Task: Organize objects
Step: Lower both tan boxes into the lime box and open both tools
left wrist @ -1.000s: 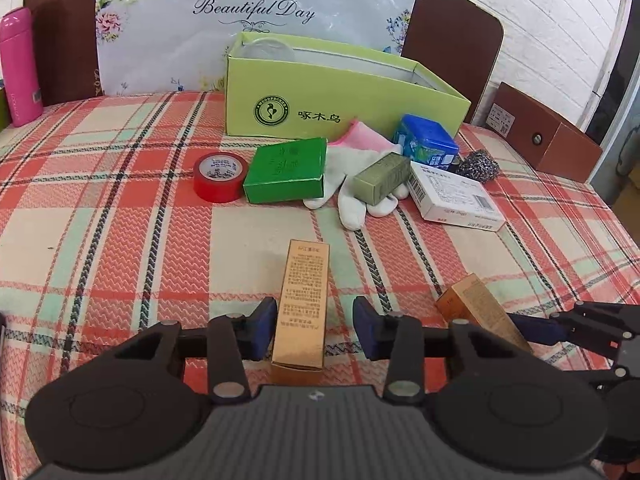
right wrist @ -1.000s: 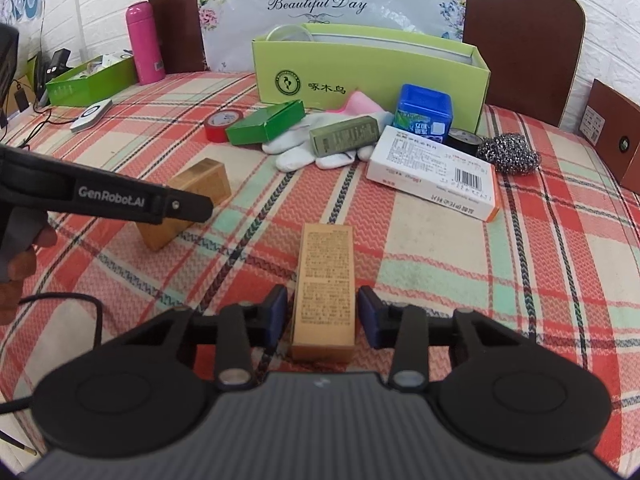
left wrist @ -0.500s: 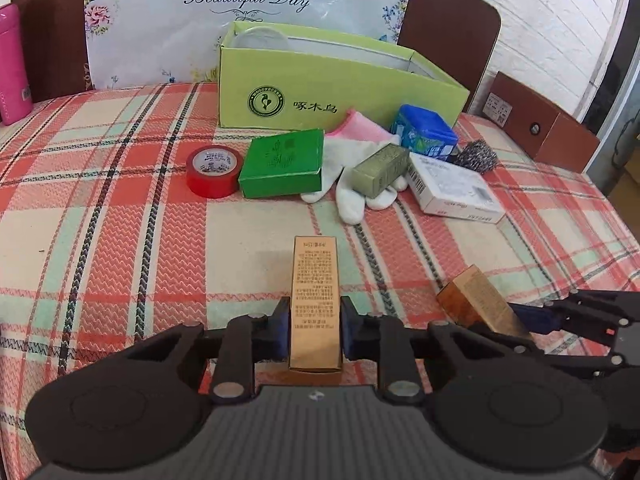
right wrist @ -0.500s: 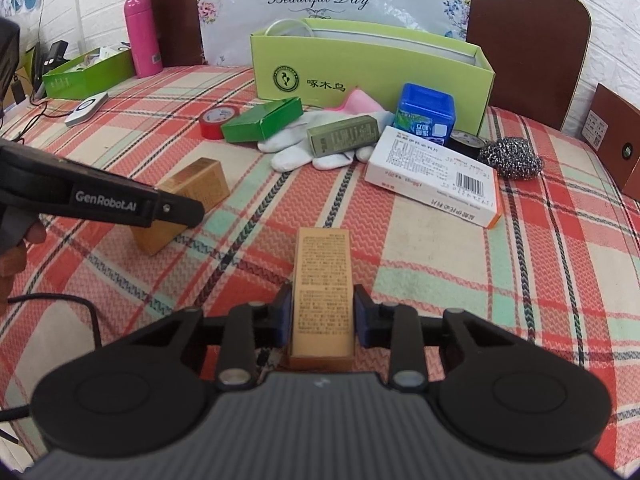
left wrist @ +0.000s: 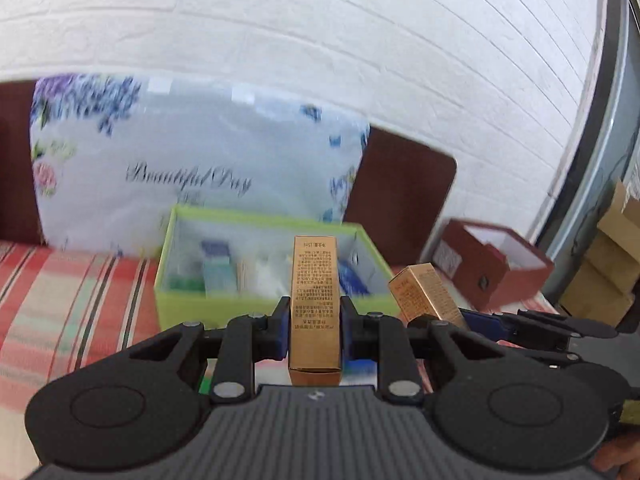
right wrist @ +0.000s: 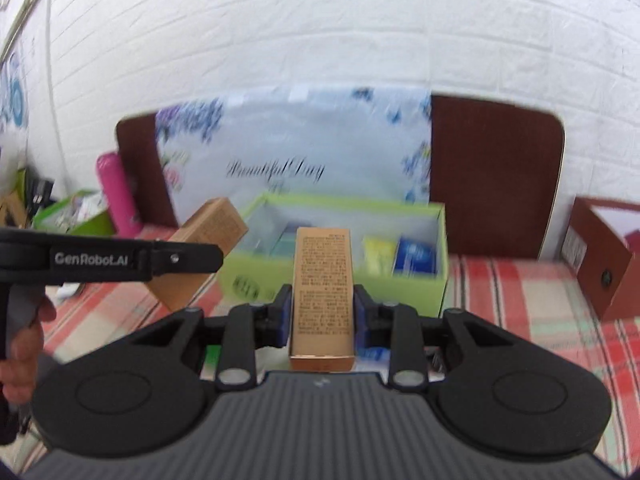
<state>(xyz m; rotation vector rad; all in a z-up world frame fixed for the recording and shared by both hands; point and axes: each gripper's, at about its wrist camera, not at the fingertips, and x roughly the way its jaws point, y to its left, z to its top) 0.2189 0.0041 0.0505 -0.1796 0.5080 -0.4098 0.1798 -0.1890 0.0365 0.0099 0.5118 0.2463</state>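
My left gripper (left wrist: 315, 322) is shut on a tall gold carton (left wrist: 315, 280), held up in the air in front of the open lime-green box (left wrist: 188, 304). My right gripper (right wrist: 323, 318) is shut on a second, wider gold carton (right wrist: 323, 280), also lifted before the green box (right wrist: 404, 294). Each view shows the other gripper's carton beside it: the right one's (left wrist: 420, 290) in the left wrist view, the left one's (right wrist: 208, 236) in the right wrist view. Several small packs lie inside the green box, blurred.
A floral bag (left wrist: 192, 168) stands behind the green box, with dark chair backs (right wrist: 496, 176) at the wall. A red-brown open box (left wrist: 496, 272) sits at the right, a pink bottle (right wrist: 116, 196) and a green tray (right wrist: 68, 216) at the left. The table has a checked cloth (right wrist: 532, 312).
Both grippers closed on their gold cartons lying on the table, then lifted them up and tipped toward the green box, so the table's loose items dropped out of view.
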